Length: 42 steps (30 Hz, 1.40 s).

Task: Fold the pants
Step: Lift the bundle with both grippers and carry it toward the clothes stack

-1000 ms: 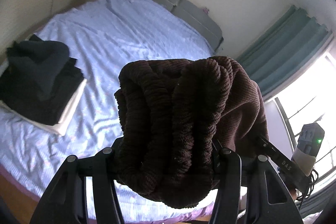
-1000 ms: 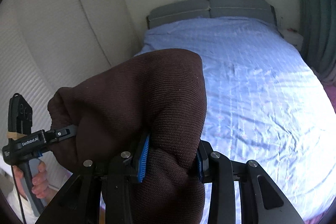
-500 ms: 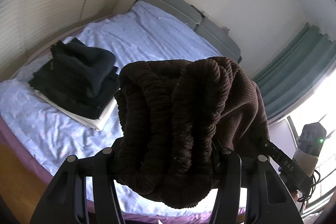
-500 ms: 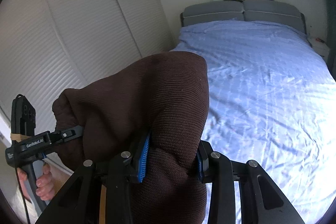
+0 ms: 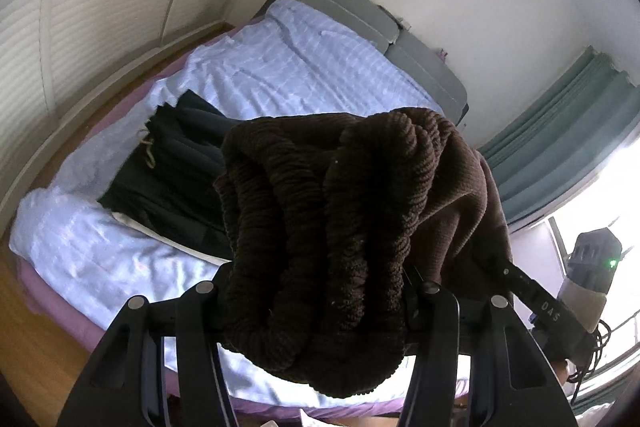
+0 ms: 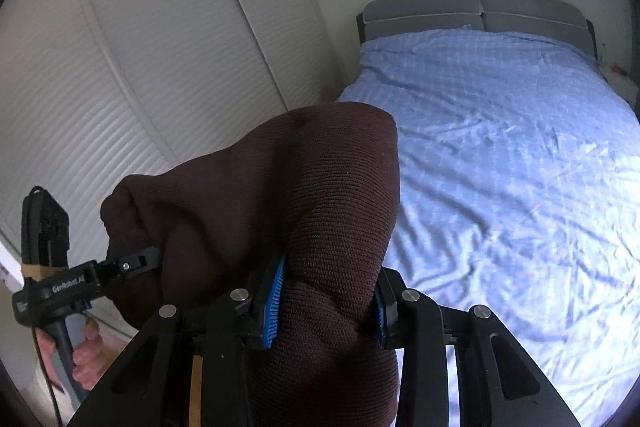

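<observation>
The left gripper (image 5: pixel 316 291) was clamped on a thick bunched fold of the brown ribbed-knit pants (image 5: pixel 344 211), which bulged above its fingers. Beyond them lay a stack of dark clothes (image 5: pixel 176 163) on the bed (image 5: pixel 320 67). The right gripper (image 6: pixel 324 303) pinched the finer-knit end between blue pads (image 6: pixel 274 301).

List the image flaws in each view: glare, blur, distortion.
Left wrist view: the window at right is blown out white, the bed sheet smears with motion blur, the fisheye bends the wall panels. Right wrist view: even, dim light, no glare; the closet doors curve; the brown pants stay sharp.
</observation>
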{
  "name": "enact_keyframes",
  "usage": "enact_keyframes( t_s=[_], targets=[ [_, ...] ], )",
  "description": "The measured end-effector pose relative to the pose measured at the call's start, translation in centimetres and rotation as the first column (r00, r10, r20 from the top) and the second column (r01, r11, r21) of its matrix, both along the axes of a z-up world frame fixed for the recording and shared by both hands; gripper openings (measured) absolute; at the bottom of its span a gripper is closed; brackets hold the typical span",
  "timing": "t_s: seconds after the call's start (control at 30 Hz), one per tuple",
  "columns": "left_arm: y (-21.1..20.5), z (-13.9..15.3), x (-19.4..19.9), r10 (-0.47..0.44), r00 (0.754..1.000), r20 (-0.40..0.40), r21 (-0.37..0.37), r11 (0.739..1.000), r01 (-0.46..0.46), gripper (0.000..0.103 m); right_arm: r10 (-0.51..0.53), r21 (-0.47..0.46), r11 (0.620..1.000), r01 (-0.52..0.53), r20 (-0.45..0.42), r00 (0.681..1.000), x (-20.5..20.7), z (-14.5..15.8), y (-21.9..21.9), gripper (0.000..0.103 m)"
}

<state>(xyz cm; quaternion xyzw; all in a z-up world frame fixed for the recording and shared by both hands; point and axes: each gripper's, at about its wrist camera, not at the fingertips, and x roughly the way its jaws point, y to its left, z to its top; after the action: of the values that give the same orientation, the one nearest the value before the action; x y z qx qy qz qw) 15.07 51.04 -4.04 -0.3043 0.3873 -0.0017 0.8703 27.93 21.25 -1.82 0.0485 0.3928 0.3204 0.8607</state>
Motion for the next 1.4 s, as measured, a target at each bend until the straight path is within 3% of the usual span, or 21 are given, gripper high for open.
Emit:
enact_keyframes(
  t_s=[0.43, 0.63, 0.93, 1.1, 1.27, 1.4],
  targets=[
    [11.5, -2.0, 5.8, -0.086, 0.996, -0.034, -0.004, 0.996, 0.085, 0.054, -0.076, -0.025, 0.997, 0.075, -0.036, 0.996, 1.0, -1.6, 10.3, 0.036],
    [15.3, -3.4, 11.2, -0.113, 0.991, -0.069, 0.006, 0.993, 0.114, 0.054, -0.083, -0.023, 0.996, 0.081, -0.088, 0.993, 5.0, -3.9, 14.9, 0.036],
    [18.1, -9.7, 19.7, -0.149, 0.972, -0.181, -0.052, 0.988, 0.142, 0.055, -0.145, -0.032, 0.989, 0.142, -0.168, 0.975, 11.5, -8.6, 17.5, 0.036],
    [18.4, -12.6, 21.8, -0.170, 0.957, -0.237, -0.016, 0.985, 0.171, 0.057, -0.172, -0.103, 0.983, 0.153, -0.207, 0.963, 14.3, -12.9, 18.3, 0.036],
    [19.2, -13.6, 21.8, -0.130, 0.953, -0.274, 0.147, 0.974, 0.175, 0.075, -0.178, -0.143, 0.978, 0.152, -0.191, 0.965, 15.1, -14.5, 18.9, 0.044],
    [20.3, -13.9, 20.9, -0.121, 0.944, -0.305, 0.144, 0.975, 0.172, 0.079, -0.166, -0.168, 0.977, 0.132, -0.207, 0.964, 15.5, -14.9, 19.6, 0.053]
  ],
)
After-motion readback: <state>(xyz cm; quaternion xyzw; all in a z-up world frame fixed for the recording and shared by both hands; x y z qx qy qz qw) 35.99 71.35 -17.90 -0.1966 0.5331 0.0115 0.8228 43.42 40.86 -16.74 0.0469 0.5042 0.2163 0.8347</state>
